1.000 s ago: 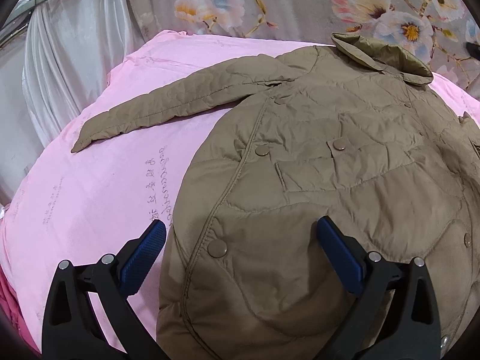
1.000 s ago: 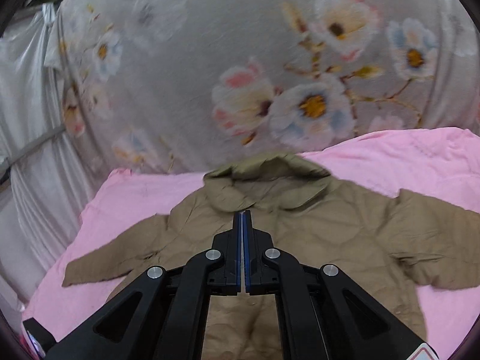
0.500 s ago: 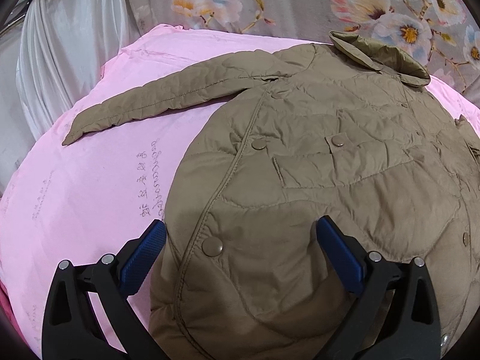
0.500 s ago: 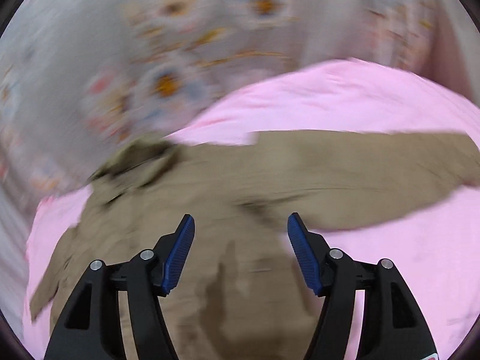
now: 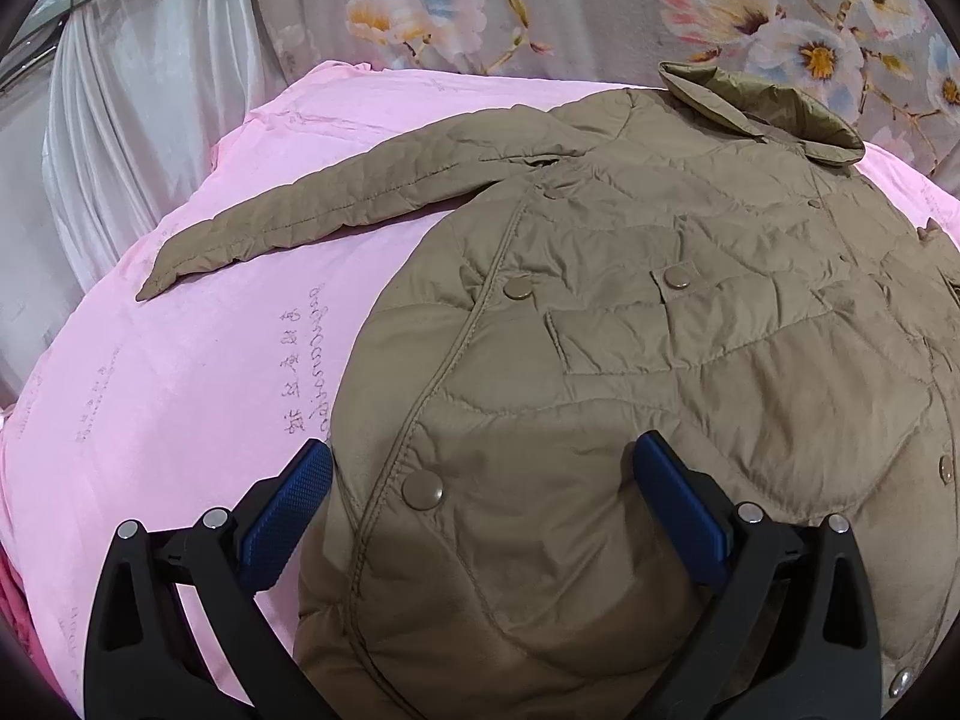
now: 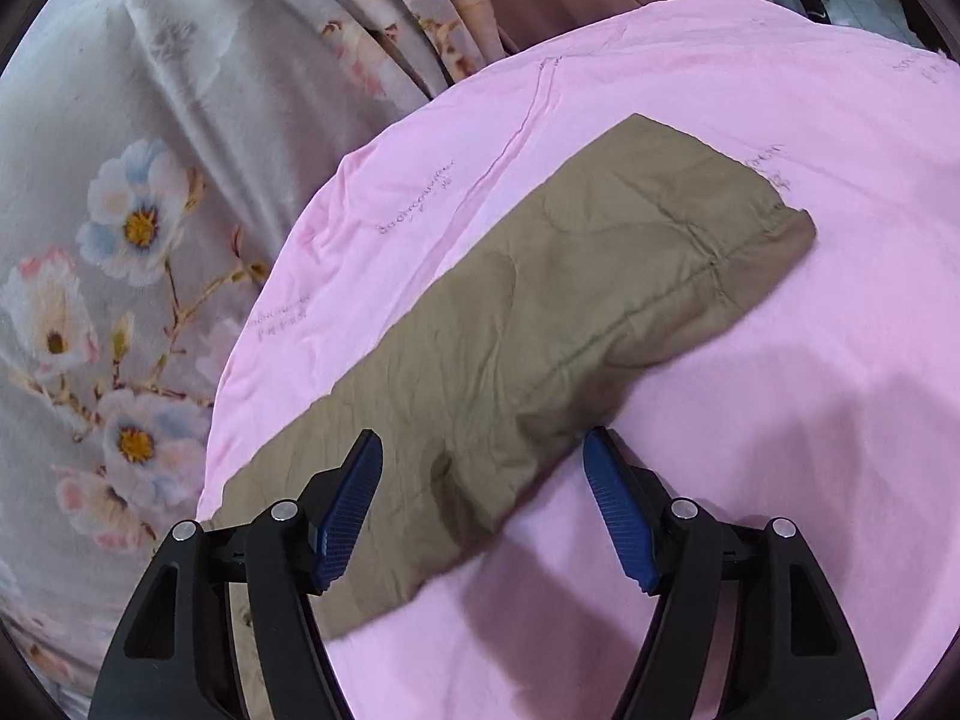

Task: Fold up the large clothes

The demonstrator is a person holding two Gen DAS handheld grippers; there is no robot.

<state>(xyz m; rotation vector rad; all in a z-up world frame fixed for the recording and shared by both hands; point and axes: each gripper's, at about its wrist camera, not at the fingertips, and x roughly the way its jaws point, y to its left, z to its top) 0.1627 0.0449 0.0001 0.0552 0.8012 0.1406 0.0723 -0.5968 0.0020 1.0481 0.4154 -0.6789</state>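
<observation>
Pink sheet [image 5: 180, 396] — jacket [image 5: 600, 360] under spread left gripper [image 5: 480, 504]

a tan quilted jacket [image 5: 630, 360] lies flat, front up and snapped shut, collar [image 5: 762, 102] at the far side. one sleeve [image 5: 336, 210] stretches out to the left, the other sleeve [image 6: 540, 324] lies straight, cuff toward the far right.

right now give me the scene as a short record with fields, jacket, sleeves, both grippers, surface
jacket: khaki quilted, flat, front up, snaps shut
collar: at the far end, by the floral curtain
one sleeve: stretched out sideways, unfolded
other sleeve: also laid out flat, cuff far from the gripper
left gripper: open, over the lower front
right gripper: open, over that sleeve
surface: pink sheet
</observation>
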